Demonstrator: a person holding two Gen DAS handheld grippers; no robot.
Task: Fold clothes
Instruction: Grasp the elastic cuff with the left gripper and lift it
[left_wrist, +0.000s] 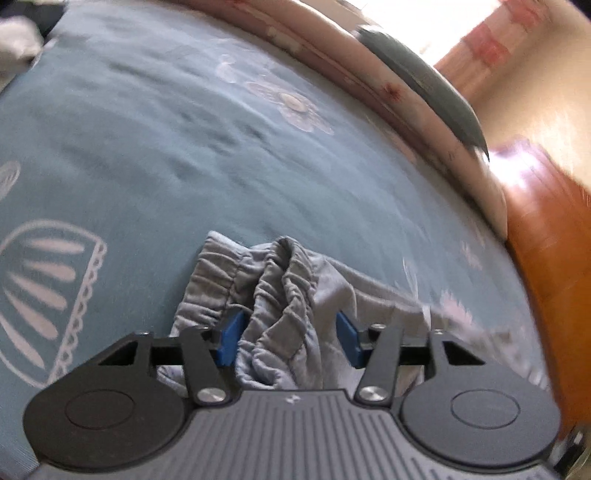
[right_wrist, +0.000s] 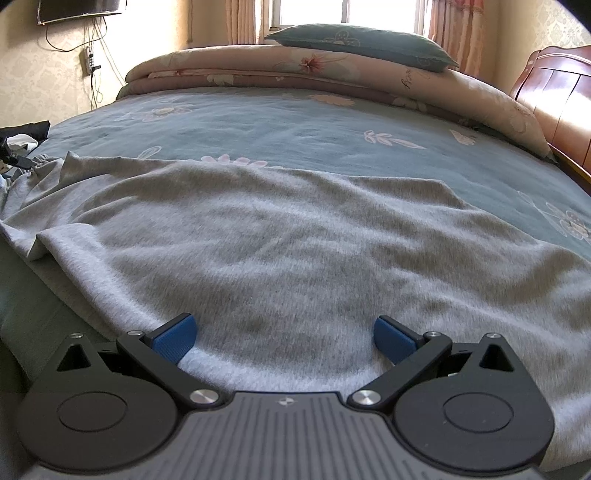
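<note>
Two grippers: both over grey trousers (right_wrist: 295, 240) spread on a teal flowered bedspread (right_wrist: 295, 125).
Left gripper (left_wrist: 290, 338): bunched elastic waistband (left_wrist: 273, 280) sits between its blue pads (left_wrist: 231, 338); the left pad touches the cloth, the right stands slightly off, so no firm clamp shows.
Right gripper (right_wrist: 284, 338): jaws spread wide, over flat grey fabric, holding nothing.
Far edge of bed: folded pink quilt (right_wrist: 332, 74) with a teal pillow (right_wrist: 362, 42) on top.
Right side: wooden headboard (right_wrist: 561, 96).
</note>
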